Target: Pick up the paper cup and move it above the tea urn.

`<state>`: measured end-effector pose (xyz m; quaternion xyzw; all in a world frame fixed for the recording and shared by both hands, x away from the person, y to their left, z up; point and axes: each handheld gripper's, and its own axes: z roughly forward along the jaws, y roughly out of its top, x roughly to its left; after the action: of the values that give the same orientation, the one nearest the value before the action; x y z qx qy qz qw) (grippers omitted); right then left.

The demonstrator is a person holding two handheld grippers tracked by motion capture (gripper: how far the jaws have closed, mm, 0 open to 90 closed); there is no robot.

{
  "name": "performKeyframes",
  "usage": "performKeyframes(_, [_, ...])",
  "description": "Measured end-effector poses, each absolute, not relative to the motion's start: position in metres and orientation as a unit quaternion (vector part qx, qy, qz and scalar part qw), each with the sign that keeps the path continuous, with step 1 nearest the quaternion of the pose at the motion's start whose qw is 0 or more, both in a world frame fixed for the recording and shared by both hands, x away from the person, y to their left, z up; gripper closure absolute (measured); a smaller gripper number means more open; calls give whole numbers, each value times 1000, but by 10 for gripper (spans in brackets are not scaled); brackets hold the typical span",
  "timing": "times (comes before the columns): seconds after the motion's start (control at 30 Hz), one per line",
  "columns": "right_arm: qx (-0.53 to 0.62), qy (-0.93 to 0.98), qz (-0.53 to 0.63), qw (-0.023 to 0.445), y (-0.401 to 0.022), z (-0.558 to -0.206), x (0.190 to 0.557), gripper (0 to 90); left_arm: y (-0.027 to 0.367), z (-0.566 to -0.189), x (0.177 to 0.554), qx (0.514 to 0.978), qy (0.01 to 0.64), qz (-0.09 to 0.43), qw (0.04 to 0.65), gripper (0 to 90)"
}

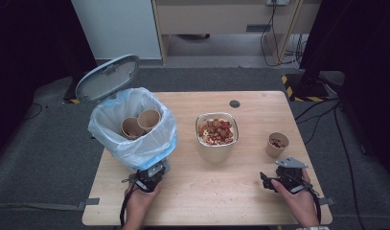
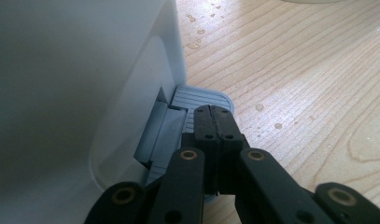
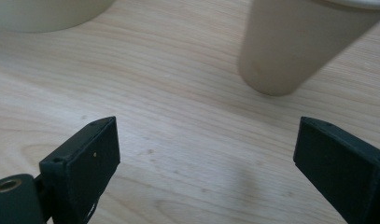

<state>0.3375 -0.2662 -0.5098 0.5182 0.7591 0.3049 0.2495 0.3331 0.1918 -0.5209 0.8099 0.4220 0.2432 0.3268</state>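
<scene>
Two grippers are down at the near edge of the table. The left gripper (image 2: 214,122) has its jaws pressed fully together, nothing between them, tips resting on the grey ribbed pedal (image 2: 204,99) at the foot of the white bin (image 2: 75,93). From the high view that left gripper (image 1: 152,176) sits tight against the bin (image 1: 135,143), whose lid (image 1: 107,76) stands tipped up and back, with a pale blue liner bag (image 1: 156,139) spilling over the rim and two paper cups (image 1: 140,123) lying inside. Over to the right gripper (image 3: 204,154): jaws spread wide, empty, bare wood beneath them, and a small paper cup (image 3: 290,51) upright just ahead, not touched. Above, that cup (image 1: 277,144) stands near the table's right edge with scraps in it, just beyond the right gripper (image 1: 274,178). Mid-table sits a bowl (image 1: 217,136) of red and pale food. The light wooden table (image 1: 207,191) shows water droplets near the pedal. Grey carpet around it, cables and a hazard-striped base at far right.
</scene>
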Motion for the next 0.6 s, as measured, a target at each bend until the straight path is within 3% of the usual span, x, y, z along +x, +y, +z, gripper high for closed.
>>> performKeyframes(0.6, [572, 697, 339, 269, -289, -510, 366, 90, 192, -521, 333, 810, 422, 242, 327, 892])
